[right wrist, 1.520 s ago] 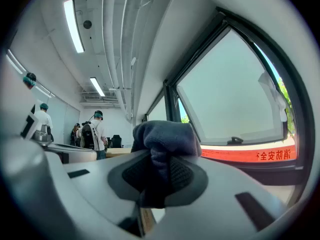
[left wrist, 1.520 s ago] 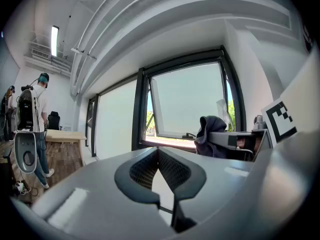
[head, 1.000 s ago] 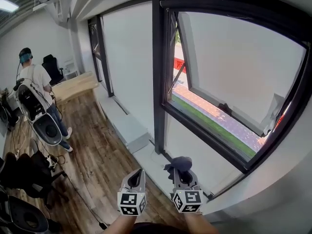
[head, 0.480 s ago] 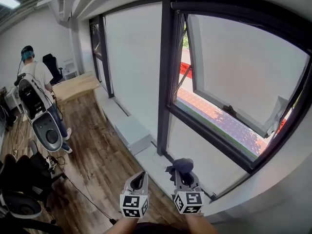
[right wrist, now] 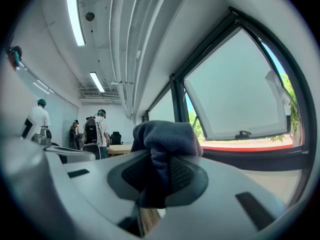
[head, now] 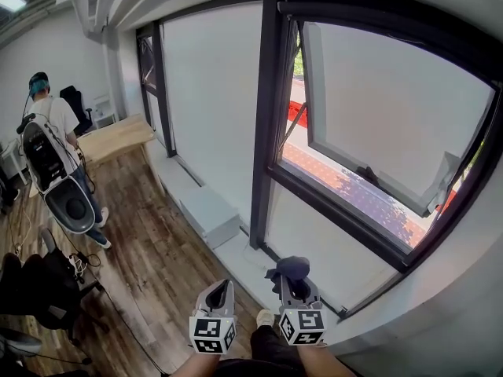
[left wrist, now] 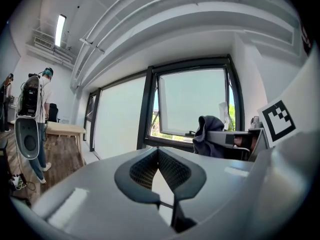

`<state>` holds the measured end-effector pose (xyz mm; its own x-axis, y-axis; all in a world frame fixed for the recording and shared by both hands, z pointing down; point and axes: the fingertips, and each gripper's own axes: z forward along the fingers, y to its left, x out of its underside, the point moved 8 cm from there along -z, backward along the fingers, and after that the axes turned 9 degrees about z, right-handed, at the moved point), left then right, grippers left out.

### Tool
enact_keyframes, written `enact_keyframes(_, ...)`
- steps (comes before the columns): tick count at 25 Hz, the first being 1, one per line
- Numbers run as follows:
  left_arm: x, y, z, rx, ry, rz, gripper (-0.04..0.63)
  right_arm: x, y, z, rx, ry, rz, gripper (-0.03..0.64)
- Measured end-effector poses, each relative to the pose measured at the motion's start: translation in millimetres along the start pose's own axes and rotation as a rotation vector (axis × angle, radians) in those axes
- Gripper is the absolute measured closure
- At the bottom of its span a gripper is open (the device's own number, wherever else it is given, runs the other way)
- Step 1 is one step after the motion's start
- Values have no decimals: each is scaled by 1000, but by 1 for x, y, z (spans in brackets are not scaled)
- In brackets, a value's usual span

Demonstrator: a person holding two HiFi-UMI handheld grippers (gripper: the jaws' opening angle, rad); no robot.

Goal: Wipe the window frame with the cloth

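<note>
One dark blue-grey cloth (right wrist: 162, 139) is bunched between the fingers of the right gripper (head: 295, 287), which are clamped on its lower part, while the rest bulges up above the fingertips in a rounded lump. In the head view the cloth sits low in the picture, in front of the pale ledge (head: 236, 251) under the glass. It is below and apart from the black metal window frame (head: 263, 132), touching none of its bars.

The frame's thick upright rises just left of the cloth, and its lower rail slants away to the right above it. Within the frame a white-edged sash (head: 393, 116) hangs swung outward at the bottom, and through the gap show a strip of grass and reddish paving outside.

The left gripper (head: 222, 293) hovers just beside the right one, on its left and at about the same height. In the left gripper view its fingers meet at the tips with nothing between them, and the cloth appears off to their right. Each gripper carries its cube of black and white square markers nearest the camera.

Between the two grippers a light shoe (head: 266, 318) and a dark trouser leg show below. Brown wooden plank flooring (head: 149, 265) spreads to the left. Farther off, a person (head: 49, 144) in a white top with a bulky dark pack stands near a pale wooden worktop (head: 118, 136) by the far windows
</note>
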<state>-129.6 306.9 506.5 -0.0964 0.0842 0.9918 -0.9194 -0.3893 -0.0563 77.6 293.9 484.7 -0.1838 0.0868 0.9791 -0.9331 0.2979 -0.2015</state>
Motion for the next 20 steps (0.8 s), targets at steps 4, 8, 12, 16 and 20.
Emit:
enact_keyframes(4,1,11,1,-3,1,-4,589,1,7,8,-4,3,-11,548)
enact_keyframes(8,-2,22,6,-16,-8,-3,589,-1,8,20,-8,5,-22,548)
enact_keyframes(12,-2,34,18,-31,-13,-1,589,-1,7,36,-14,-5,-23,548)
enact_keyframes(16,-5,42,38,-34,-22,11,589,1,-1,55,-15,-8,-17,548)
enact_keyframes(20,-8,49,60,-29,-23,29,589,1,-12,77,-12,-11,-2,548)
